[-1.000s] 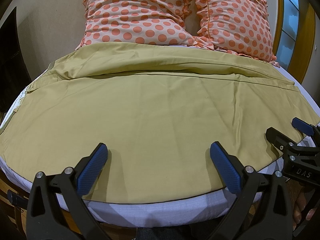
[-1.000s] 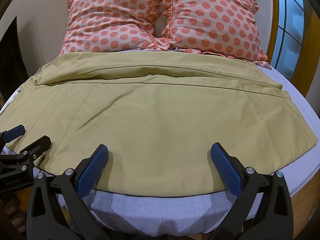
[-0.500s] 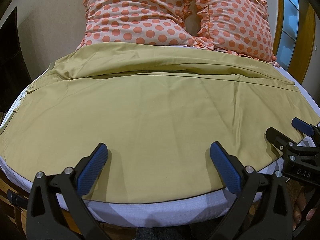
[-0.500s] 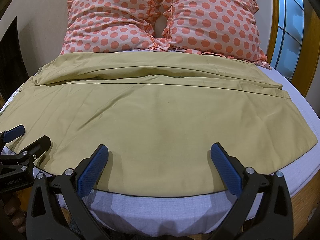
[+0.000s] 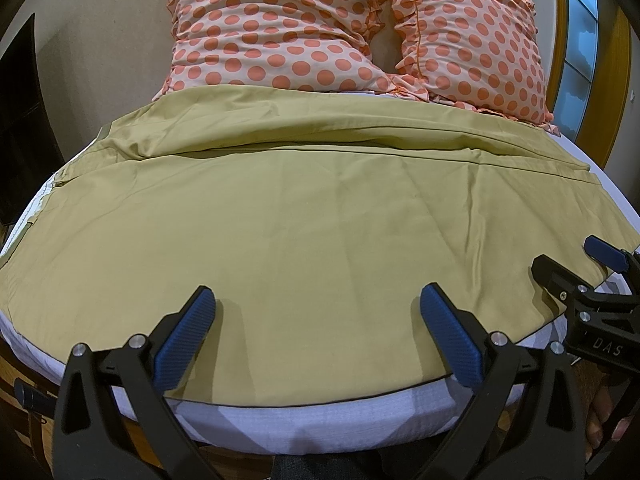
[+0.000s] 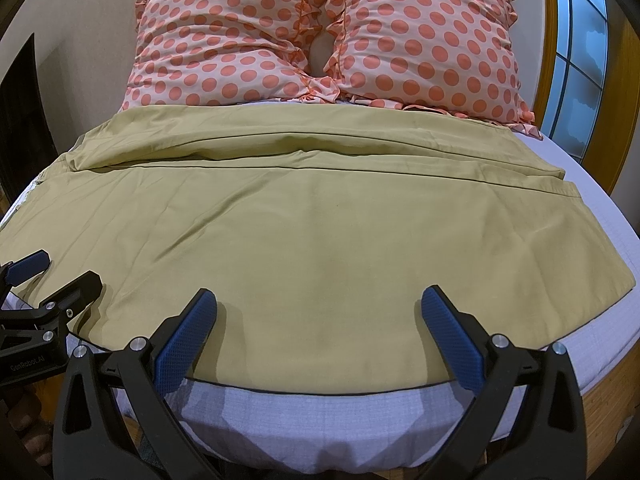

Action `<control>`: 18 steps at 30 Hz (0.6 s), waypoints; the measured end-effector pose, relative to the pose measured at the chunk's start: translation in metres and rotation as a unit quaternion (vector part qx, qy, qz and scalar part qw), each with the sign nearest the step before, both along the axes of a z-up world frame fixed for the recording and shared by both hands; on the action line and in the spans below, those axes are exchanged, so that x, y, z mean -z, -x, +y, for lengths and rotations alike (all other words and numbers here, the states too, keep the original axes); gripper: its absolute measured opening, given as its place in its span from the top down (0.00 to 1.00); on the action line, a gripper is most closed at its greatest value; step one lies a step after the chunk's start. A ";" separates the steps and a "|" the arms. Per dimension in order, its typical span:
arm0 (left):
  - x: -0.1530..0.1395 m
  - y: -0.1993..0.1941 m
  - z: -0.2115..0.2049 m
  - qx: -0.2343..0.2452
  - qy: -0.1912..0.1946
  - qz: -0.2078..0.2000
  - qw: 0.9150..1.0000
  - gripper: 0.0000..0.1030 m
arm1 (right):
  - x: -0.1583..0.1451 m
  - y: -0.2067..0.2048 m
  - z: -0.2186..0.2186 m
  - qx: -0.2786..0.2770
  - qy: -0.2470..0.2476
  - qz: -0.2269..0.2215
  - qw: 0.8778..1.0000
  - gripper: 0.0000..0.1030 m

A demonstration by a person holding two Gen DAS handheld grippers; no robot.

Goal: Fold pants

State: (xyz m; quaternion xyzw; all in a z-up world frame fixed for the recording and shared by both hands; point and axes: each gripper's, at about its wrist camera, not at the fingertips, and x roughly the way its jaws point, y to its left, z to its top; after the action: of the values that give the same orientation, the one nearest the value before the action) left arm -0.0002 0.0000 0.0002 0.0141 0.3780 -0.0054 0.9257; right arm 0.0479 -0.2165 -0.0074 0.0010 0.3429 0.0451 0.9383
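1. Pants [image 5: 320,220]: olive-tan garment, spread flat across the bed [image 5: 320,416], near hem just short of the mattress edge. A lengthwise seam or overlap runs across the far part, below the pillows. A waistband or pocket detail seems to lie at the left end; too distorted to be sure.
2. Pillows [image 6: 320,36]: two, polka-dotted, at the head of the bed, just beyond the far edge of the garment.
3. Left gripper [image 5: 318,320]: fingers wide apart, holding nothing, poised over the near hem toward the left portion of the cloth.
4. Right gripper [image 6: 318,322]: fingers likewise wide apart and empty, over the near hem toward the right portion; the two tools sit side by side.
5. Step in hand, as judged: the start of the fold; garment laid out, no grasp yet made.
6. Next move, as judged: lower each gripper to the near hem, pinch both cloth layers, then carry the edge over evenly so the fold line stays straight.
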 end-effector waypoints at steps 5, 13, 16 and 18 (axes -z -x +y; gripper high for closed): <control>0.000 0.000 0.000 0.000 0.000 0.000 1.000 0.02 | 0.000 0.000 0.000 0.000 0.000 0.000 1.000 0.01; 0.000 0.000 0.000 0.000 0.000 -0.001 1.000 0.02 | -0.001 0.000 0.002 0.000 0.000 -0.002 1.000 0.01; 0.000 0.000 0.000 0.000 0.000 -0.001 1.000 0.02 | 0.000 0.000 0.002 0.000 0.000 -0.002 1.000 0.01; 0.000 0.000 0.000 0.000 0.000 -0.001 1.000 0.02 | -0.001 0.001 0.001 0.000 0.000 -0.002 1.000 0.01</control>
State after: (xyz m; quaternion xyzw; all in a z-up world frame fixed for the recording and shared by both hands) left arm -0.0003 0.0000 0.0003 0.0141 0.3772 -0.0053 0.9260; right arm 0.0473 -0.2158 -0.0064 0.0009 0.3407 0.0451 0.9391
